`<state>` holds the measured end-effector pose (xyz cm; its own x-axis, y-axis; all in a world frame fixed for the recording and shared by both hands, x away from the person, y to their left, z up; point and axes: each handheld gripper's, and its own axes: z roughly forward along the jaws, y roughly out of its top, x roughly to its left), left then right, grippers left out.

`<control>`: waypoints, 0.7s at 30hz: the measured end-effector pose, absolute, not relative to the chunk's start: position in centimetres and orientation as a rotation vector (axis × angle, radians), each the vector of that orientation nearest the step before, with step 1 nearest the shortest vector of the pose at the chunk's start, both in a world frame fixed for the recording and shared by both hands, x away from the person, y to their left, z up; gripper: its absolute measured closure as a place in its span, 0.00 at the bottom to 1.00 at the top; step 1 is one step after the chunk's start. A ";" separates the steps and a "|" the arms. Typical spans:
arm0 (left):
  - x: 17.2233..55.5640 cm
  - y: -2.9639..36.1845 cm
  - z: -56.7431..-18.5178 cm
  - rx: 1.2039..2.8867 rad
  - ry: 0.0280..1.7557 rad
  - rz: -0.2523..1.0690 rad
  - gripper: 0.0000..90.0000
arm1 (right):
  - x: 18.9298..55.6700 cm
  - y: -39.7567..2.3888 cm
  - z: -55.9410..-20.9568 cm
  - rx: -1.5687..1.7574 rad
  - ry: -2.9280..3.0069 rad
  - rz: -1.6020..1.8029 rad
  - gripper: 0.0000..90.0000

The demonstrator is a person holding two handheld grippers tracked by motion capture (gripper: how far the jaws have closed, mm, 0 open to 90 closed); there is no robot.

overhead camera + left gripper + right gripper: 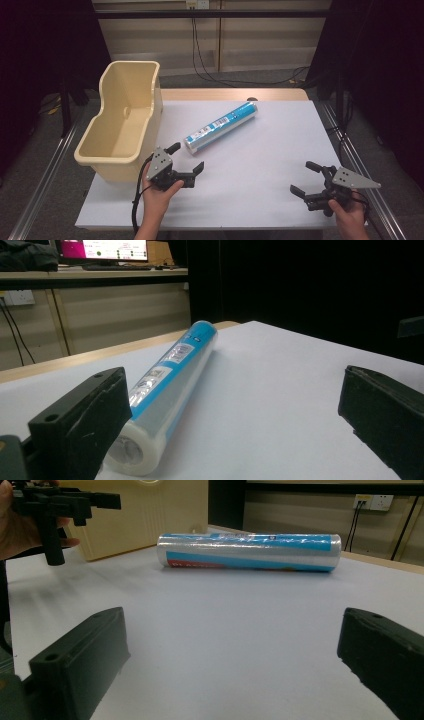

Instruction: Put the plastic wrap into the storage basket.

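- On the table, left gripper and right gripper: jaws released, grasping nothing.
- High view reveals beige bin interior: bare.
- Wrapped roll lies beside bin.

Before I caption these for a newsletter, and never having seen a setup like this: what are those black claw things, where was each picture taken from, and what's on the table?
No robot here: a person holds a black two-jaw hand gripper in each hand. The high view looks down from above the person's side; the left gripper is at the left and the right gripper at the right. The other two pictures come from small cameras riding on the grippers, looking out between their own black jaws.

On the white table top lies a long roll of clear plastic film with a blue label, on its side. A cream plastic bin, open on top, stands at the table's left edge, with nothing visible inside it.

Nothing is held: both grippers have their jaws spread. The left one points at the roll's near end, close to it.
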<state>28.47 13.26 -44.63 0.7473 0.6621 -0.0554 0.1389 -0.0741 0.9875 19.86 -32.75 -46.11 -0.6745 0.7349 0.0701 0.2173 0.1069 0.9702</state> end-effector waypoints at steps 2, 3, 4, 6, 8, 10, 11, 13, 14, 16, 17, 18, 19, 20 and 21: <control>28.9 13.1 -44.7 1.624 0.663 0.487 0.00 | 19.9 -32.7 -46.1 0.927 1.955 1.598 0.00; 29.1 13.0 -44.7 1.626 0.664 0.482 0.00 | 19.9 -32.8 -46.1 0.924 1.958 1.595 0.00; 29.1 13.0 -44.7 1.626 0.664 0.482 0.00 | 19.9 -32.7 -46.1 0.926 1.959 1.595 0.00; 29.8 12.9 -44.7 1.628 0.678 0.469 0.00 | 19.9 -32.8 -46.1 0.926 1.961 1.592 0.00; 30.2 12.9 -44.8 1.627 0.685 0.466 0.00 | 19.9 -32.8 -46.1 0.923 1.962 1.593 0.00; 30.5 12.7 -44.8 1.630 0.692 0.459 0.00 | 19.9 -32.8 -46.1 0.921 1.965 1.593 0.00; 30.7 12.6 -44.8 1.637 0.691 0.454 0.00 | 19.9 -32.7 -46.1 0.922 1.967 1.591 0.00; 31.1 12.4 -44.9 1.645 0.698 0.440 0.00 | 19.9 -32.7 -46.2 0.922 1.973 1.588 0.00; 31.3 12.2 -45.0 1.643 0.709 0.426 0.00 | 19.9 -32.6 -46.2 0.920 1.975 1.588 0.00; 31.7 11.8 -45.1 1.657 0.721 0.426 0.00 | 19.9 -32.6 -46.1 0.915 1.978 1.583 0.00; 31.9 11.7 -45.2 1.670 0.719 0.429 0.00 | 19.9 -32.6 -46.1 0.914 1.979 1.583 0.00; 32.1 11.5 -45.2 1.678 0.724 0.422 0.00 | 19.9 -32.6 -46.1 0.912 1.978 1.586 0.00; 32.3 11.3 -45.3 1.683 0.731 0.421 0.00 | 19.9 -32.6 -46.1 0.913 1.980 1.586 0.00; 32.6 11.3 -45.3 1.689 0.736 0.422 0.00 | 19.9 -32.6 -46.1 0.911 1.981 1.585 0.00; 32.8 11.1 -45.3 1.692 0.751 0.411 0.00 | 19.9 -32.6 -46.1 0.910 1.982 1.582 0.00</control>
<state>32.77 11.12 -45.34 0.7308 0.6720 -0.1201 0.2610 -0.1124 0.9588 19.86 -32.59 -46.12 -0.6846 0.7265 0.0589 0.2183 0.1272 0.9676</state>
